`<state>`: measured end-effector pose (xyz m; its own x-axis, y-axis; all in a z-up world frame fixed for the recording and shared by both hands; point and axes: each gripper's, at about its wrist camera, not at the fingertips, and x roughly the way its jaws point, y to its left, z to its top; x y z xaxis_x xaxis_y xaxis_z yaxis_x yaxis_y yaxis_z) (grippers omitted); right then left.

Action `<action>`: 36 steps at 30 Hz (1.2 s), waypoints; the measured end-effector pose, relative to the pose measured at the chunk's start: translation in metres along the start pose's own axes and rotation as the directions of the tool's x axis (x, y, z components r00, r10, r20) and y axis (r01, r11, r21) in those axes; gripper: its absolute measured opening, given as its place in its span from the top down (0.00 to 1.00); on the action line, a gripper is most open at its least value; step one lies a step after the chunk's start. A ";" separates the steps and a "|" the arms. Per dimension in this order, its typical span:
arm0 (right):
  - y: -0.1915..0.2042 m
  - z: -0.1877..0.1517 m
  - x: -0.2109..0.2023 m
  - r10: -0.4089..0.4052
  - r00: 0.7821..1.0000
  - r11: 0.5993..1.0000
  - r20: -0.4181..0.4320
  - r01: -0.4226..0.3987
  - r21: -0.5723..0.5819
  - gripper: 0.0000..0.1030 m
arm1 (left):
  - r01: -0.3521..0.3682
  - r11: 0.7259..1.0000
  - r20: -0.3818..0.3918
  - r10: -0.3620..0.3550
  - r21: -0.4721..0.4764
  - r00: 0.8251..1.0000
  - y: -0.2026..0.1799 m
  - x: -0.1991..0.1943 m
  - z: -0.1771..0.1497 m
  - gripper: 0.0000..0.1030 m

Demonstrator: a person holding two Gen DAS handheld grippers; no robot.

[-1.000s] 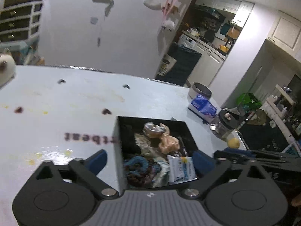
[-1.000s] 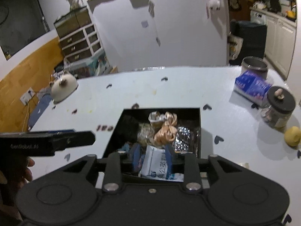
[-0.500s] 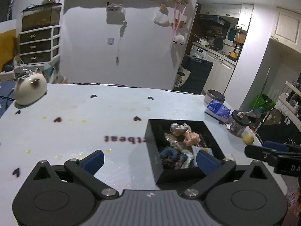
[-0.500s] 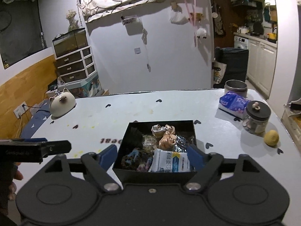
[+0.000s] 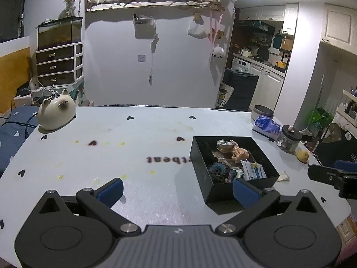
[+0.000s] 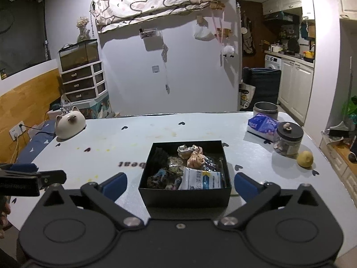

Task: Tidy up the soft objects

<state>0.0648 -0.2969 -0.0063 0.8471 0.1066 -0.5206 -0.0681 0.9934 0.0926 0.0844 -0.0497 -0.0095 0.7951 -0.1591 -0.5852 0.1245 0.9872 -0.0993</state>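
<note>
A: Nearest first: what are the two grippers doing?

B: The right gripper [image 6: 179,182] has its jaws opening wide, and the black rectangular cardboard box [image 6: 185,195] sits on the surface between the blue pads, though they do not press on it. The left gripper [image 5: 177,187] is spread wide with nothing in it, over the pale heart-printed surface [image 5: 111,147] beside the box.

A: And the soft things?

B: All inside the box. At the near wall lies a white plastic packet with blue print [image 6: 200,179], next to a dark blue knitted scrunchie [image 6: 159,177]. Behind them are a peach satin scrunchie [image 6: 196,159] and a silvery-beige satin scrunchie [image 6: 184,150].

A: How would they handle?

B: Light and limp, I'd judge. The satin looks slippery, so pinch the gathered bulk, not a loose fold. The packet should crumple; take it by an edge.

A: Farther off?

B: A dark-lidded glass jar [image 6: 287,141], a yellow lemon [image 6: 305,159] and a cream cat-shaped ornament [image 6: 69,126], all well apart from the box.
</note>
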 end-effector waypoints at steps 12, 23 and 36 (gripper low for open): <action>0.012 -0.012 -0.018 -0.044 0.999 0.999 0.015 0.044 -0.002 0.00 | -0.010 1.000 -0.002 0.010 -0.001 1.000 0.005 -0.013 -0.009 0.00; 0.016 -0.014 -0.022 -0.039 0.999 0.999 0.015 0.039 -0.013 0.00 | -0.011 1.000 -0.001 0.011 -0.001 1.000 0.005 -0.015 -0.010 0.00; 0.018 -0.012 -0.021 -0.036 0.999 0.999 0.013 0.036 -0.017 0.00 | -0.011 1.000 0.000 0.011 -0.002 1.000 0.005 -0.015 -0.010 0.00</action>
<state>0.0389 -0.2810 -0.0041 0.8561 0.0703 -0.5121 -0.0464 0.9972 0.0594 0.0668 -0.0422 -0.0094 0.7965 -0.1479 -0.5863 0.1145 0.9890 -0.0939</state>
